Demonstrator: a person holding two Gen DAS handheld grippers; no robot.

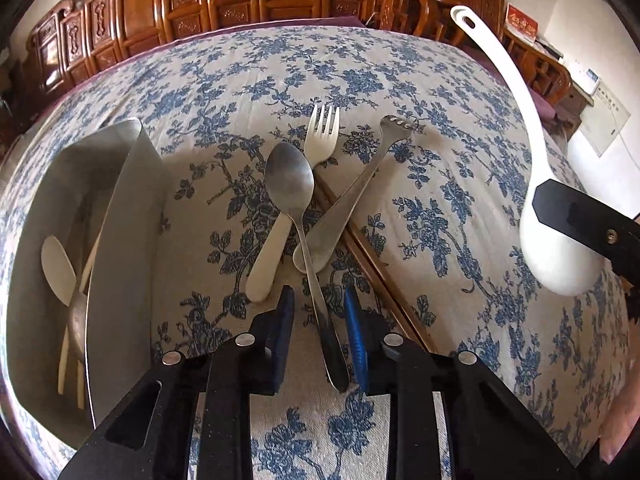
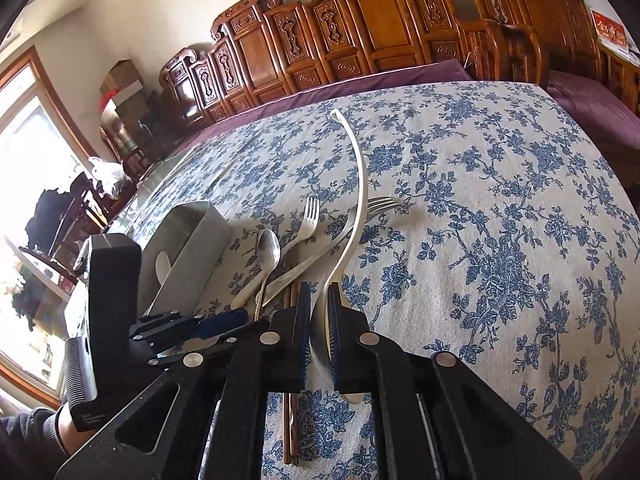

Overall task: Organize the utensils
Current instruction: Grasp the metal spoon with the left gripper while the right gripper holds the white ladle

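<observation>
Blue-padded fingers of the left gripper (image 1: 319,308) stand apart on either side of the metal spoon (image 1: 298,216), whose dark handle end runs between them without either pad touching it. That spoon lies on the floral tablecloth (image 1: 460,240) of the table, its handle crossing a cream plastic fork (image 1: 294,196) and a metal fork (image 1: 352,196), with wooden chopsticks (image 1: 372,256) running slantwise under the pile. Just left of the pile stands a metal utensil tray (image 1: 120,240) holding a pale plastic spoon (image 1: 58,268), a metal spoon and pale sticks. The right gripper (image 2: 319,296) is clamped on the bowl of a white rice paddle (image 2: 360,208), held clear of the cloth to the right of the pile, handle pointing up and away. Carved wooden chairs (image 2: 380,20) line the far edge of the table
</observation>
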